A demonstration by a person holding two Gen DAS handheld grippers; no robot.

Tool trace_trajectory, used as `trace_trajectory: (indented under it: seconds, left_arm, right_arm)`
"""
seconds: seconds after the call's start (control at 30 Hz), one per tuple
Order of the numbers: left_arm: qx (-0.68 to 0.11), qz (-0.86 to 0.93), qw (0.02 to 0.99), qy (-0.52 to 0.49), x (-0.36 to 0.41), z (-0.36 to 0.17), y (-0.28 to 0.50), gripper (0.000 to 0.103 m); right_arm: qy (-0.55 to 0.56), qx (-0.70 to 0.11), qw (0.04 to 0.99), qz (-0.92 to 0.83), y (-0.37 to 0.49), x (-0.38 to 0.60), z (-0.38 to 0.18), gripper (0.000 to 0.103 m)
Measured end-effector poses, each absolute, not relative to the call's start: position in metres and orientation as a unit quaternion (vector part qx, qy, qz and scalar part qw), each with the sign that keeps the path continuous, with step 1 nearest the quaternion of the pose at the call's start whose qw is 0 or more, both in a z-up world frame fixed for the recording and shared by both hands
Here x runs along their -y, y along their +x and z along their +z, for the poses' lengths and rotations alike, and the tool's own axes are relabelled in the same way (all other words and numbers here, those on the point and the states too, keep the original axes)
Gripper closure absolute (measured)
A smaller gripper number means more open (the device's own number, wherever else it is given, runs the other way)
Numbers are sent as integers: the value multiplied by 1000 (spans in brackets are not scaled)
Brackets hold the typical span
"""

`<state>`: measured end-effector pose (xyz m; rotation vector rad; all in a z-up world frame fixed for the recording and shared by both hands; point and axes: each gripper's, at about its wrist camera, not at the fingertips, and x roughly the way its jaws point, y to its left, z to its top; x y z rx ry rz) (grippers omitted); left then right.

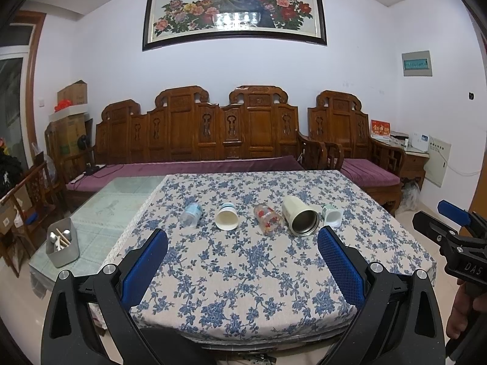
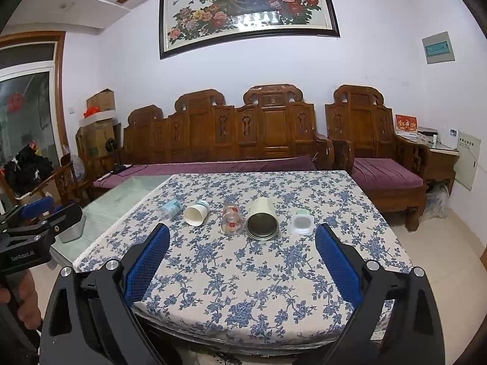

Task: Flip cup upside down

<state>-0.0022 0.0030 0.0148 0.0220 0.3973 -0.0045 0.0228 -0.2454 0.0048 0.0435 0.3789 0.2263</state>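
Several cups lie on their sides in a row on the floral tablecloth point(image 1: 243, 273), mouths toward me: a clear plastic bottle-like cup point(image 1: 191, 213), a white paper cup point(image 1: 226, 216), a glass with red flowers point(image 1: 268, 218), a cream steel-lined mug point(image 1: 299, 216) and a small clear square cup point(image 1: 332, 215). The same row shows in the right wrist view: point(image 2: 169, 208), point(image 2: 196, 212), point(image 2: 232, 219), point(image 2: 262, 219), point(image 2: 302, 221). My left gripper point(image 1: 242, 240) is open and empty, well short of the row. My right gripper point(image 2: 242, 237) is open and empty, also short of it.
A grey utensil holder point(image 1: 62, 246) stands on the glass table part at left. A carved wooden sofa point(image 1: 197, 133) with purple cushions runs behind the table. The right gripper shows at the right edge of the left wrist view point(image 1: 456, 231).
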Motion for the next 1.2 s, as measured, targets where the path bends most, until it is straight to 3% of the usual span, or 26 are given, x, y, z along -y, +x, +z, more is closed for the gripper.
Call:
trace_trajectory:
  seconds: [1.2]
  left_arm:
    - [-184,-3,983,13,2,15,-9,8]
  right_arm:
    - [24,-187,976,112,22,245,4,6]
